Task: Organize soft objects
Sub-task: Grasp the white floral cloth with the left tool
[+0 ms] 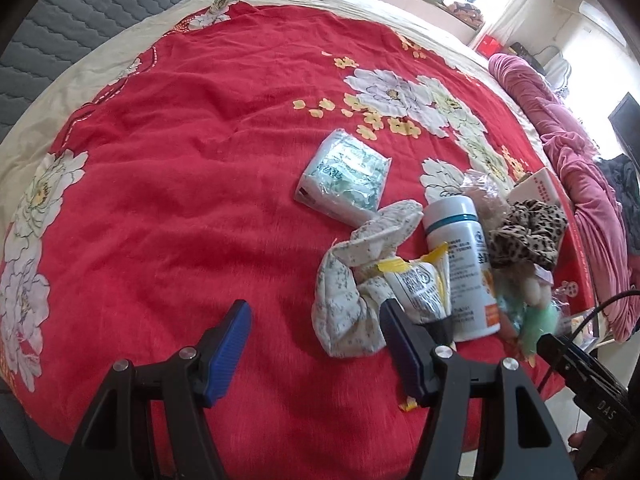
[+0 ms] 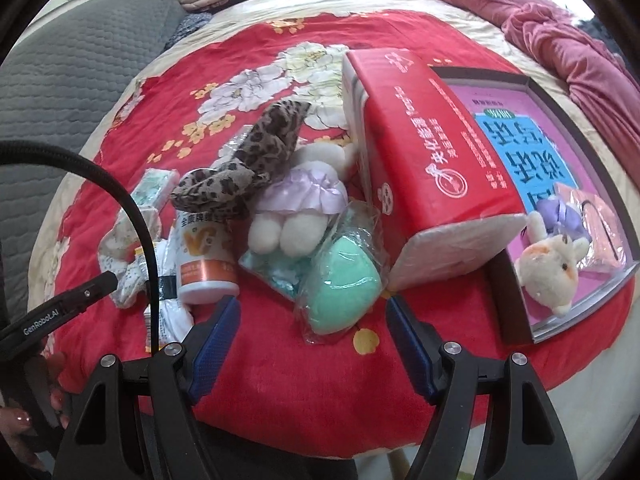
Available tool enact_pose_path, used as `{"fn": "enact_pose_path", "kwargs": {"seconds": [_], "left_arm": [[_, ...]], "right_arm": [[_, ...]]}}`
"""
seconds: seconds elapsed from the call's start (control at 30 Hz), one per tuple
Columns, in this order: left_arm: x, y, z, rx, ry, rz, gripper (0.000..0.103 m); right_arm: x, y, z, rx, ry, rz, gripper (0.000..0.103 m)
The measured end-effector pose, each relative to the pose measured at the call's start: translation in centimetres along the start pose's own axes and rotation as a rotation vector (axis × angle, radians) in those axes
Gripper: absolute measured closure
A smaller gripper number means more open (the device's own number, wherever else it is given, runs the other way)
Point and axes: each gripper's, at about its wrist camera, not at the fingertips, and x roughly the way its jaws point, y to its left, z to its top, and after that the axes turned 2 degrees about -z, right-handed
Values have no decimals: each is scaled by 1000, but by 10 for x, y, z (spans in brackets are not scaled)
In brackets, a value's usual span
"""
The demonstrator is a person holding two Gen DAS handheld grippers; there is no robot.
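While the green soft toy (image 2: 340, 284) in its clear bag lay on the red bed cover (image 2: 280, 380), near the red box (image 2: 420, 160), the right gripper (image 2: 312, 344) hung just before it, wide apart. Left gripper (image 1: 316, 340) was also apart, empty.

A white supplement bottle (image 1: 460, 264) lies on the red floral bedspread (image 1: 180, 200).
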Motion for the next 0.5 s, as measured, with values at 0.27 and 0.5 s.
{"fn": "enact_pose_path", "kwargs": {"seconds": [0.27,0.5], "left_arm": [[14,-1,10,11,-18,-18,53],[19,-6,10,30,-25,-52,78]], "right_arm": [[4,-7,3,41,-5,-13,27],[9,-8,5,69,-4,5,26]]}}
